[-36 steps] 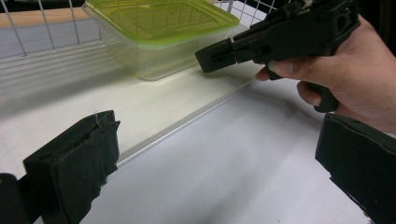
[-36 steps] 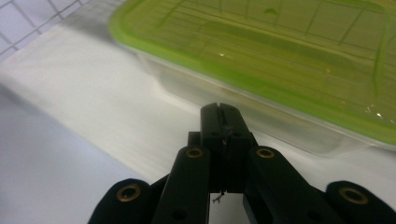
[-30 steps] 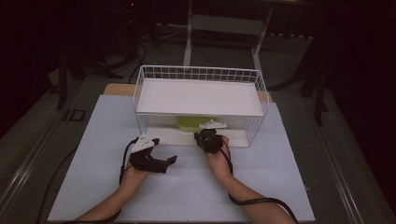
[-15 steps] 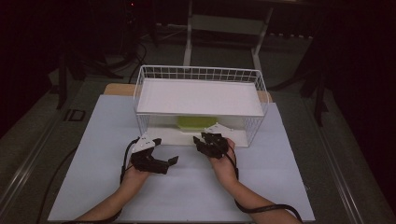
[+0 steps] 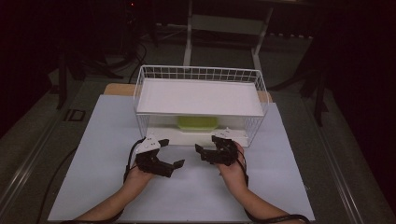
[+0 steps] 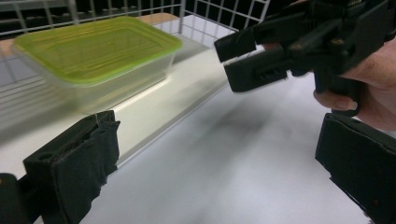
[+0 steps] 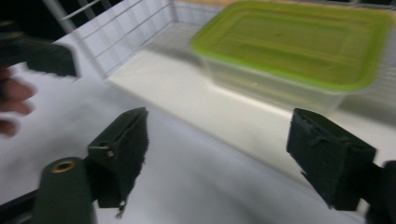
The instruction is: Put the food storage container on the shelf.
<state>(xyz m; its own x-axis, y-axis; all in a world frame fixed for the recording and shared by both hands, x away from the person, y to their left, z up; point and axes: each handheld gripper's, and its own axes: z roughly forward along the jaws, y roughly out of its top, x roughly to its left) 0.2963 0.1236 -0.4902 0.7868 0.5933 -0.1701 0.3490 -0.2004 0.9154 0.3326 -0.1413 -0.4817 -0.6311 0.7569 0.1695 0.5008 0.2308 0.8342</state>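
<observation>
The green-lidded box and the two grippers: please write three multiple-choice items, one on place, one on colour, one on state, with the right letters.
1. Where does the box sit?
A. on the lower shelf of the wire rack
B. on top of the rack
C. on the table in front of the rack

2. What colour is the lid of the box?
A. red
B. green
C. black

3. How do the jaws of the right gripper stand?
A. shut on the box
B. shut on nothing
C. open, nothing between them

Answers:
1 A: the high view shows it under the rack's white top board.
2 B: both gripper views show a yellow-green lid.
3 C: the right gripper view shows the jaws wide apart, short of the box; they have just been opening.
</observation>
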